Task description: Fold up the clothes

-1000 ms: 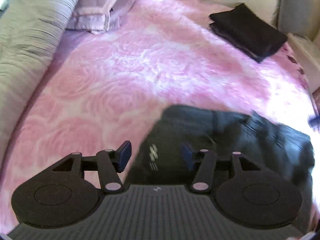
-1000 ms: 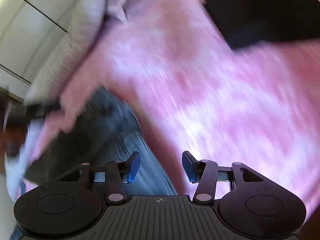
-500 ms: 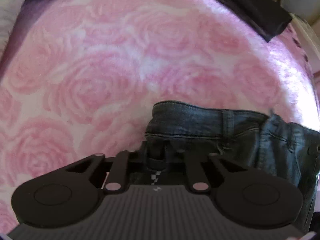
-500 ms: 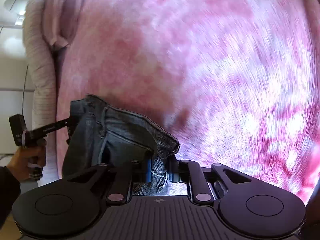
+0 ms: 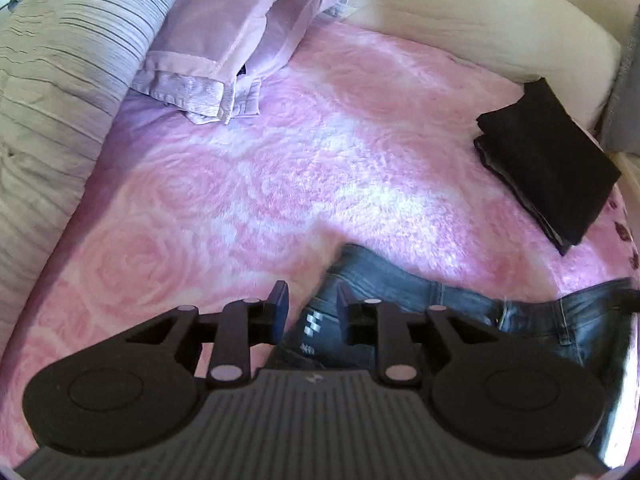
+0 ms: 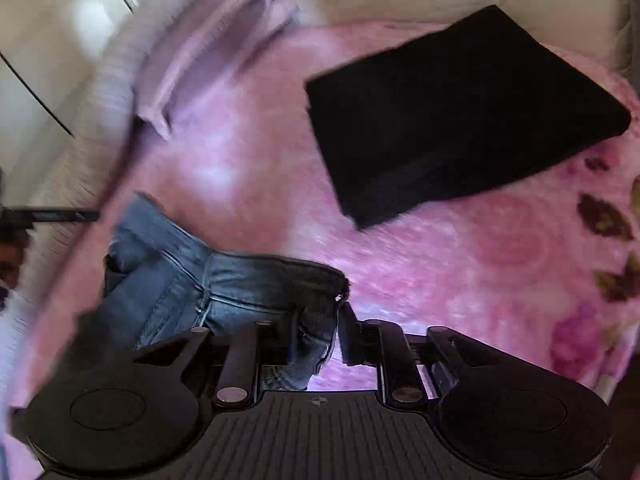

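Observation:
Dark blue jeans (image 5: pixel 400 284) lie folded on the pink rose blanket (image 5: pixel 280 160), waistband towards the far side. My left gripper (image 5: pixel 312 308) hovers over their left end; its jaws are opening, with denim and a white label below the gap and no pad pressing. In the right wrist view, which is blurred, the jeans (image 6: pixel 240 280) bunch at lower left. My right gripper (image 6: pixel 320 336) is opening, a loose denim corner still hanging between its fingers. The left finger is partly hidden by cloth.
A folded black garment (image 5: pixel 548 172) lies at the far right of the bed, large in the right wrist view (image 6: pixel 460 112). A lilac pillow (image 5: pixel 232 40) and a striped grey duvet (image 5: pixel 52 60) line the far left. A cream headboard edge (image 5: pixel 480 28) borders the back.
Half a second ago both grippers were shut on the jeans' waistband. Both have since parted their jaws and pulled back and up, leaving the jeans on the blanket.

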The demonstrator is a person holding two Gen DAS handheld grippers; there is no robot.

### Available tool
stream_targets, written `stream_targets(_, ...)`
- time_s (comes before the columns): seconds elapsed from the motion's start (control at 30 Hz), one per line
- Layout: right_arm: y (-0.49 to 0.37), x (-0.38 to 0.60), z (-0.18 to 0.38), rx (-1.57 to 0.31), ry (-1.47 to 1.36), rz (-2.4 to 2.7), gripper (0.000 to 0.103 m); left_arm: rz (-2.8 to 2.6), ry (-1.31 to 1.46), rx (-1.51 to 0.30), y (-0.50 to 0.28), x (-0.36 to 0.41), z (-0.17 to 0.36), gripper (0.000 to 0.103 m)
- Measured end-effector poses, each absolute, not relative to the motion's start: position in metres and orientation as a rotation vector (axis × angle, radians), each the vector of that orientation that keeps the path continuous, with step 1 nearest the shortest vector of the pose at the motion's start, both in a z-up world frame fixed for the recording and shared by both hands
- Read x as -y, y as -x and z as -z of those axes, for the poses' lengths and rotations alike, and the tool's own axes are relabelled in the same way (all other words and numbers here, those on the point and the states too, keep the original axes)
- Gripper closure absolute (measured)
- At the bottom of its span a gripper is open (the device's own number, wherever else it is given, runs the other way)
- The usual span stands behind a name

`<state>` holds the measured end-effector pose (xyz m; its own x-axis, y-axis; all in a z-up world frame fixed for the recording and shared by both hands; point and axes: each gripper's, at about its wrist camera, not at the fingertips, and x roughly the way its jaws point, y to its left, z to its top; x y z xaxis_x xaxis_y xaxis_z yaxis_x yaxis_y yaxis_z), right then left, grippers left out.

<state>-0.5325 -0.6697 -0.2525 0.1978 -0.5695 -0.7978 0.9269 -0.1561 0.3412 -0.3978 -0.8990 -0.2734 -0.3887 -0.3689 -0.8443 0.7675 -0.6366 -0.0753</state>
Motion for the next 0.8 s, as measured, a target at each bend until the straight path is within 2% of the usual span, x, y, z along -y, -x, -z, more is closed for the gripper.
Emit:
stream_targets(0.03, 0.529, 0.663, 0.25, -0.447, -1.055, 1.39, 0.069, 2.066, -1.107, -0.593, 0.389, 0.886, 0.27, 0.068)
stream_targets(0.1, 0.523, 0.646, 0.245, -0.46, -1.04, 1.387, 0.066, 2.057, -1.153, -0.559, 0.366, 0.856, 0.264, 0.067)
stream_targets(0.2, 0.513, 0.619, 0.241, -0.493, -1.058, 1.35, 0.065, 2.013, -1.245, -0.539, 0.316, 0.807, 0.259, 0.063)
stream_targets(0.33, 0.468, 0.59, 0.237, -0.543, -1.065, 1.175, 0.064, 1.91, -1.398, -0.612, 0.237, 0.722, 0.264, 0.058)
stream_targets(0.5, 0.376, 0.585, 0.236, -0.658, -0.92, 0.878, 0.063, 1.811, -1.627, -0.632, 0.163, 0.616, 0.289, 0.051)
stream_targets(0.53, 0.357, 0.586, 0.236, -0.68, -0.873, 0.823, 0.063, 1.803, -1.652, -0.645, 0.151, 0.597, 0.294, 0.045)
stream_targets(0.67, 0.3, 0.599, 0.252, -0.811, -0.738, 0.677, 0.062, 1.809, -1.675, -0.696, 0.117, 0.543, 0.315, 0.044)
stream_targets(0.8, 0.271, 0.605, 0.275, -0.949, -0.641, 0.603, 0.061, 1.806, -1.714, -0.647, 0.094, 0.505, 0.341, 0.042)
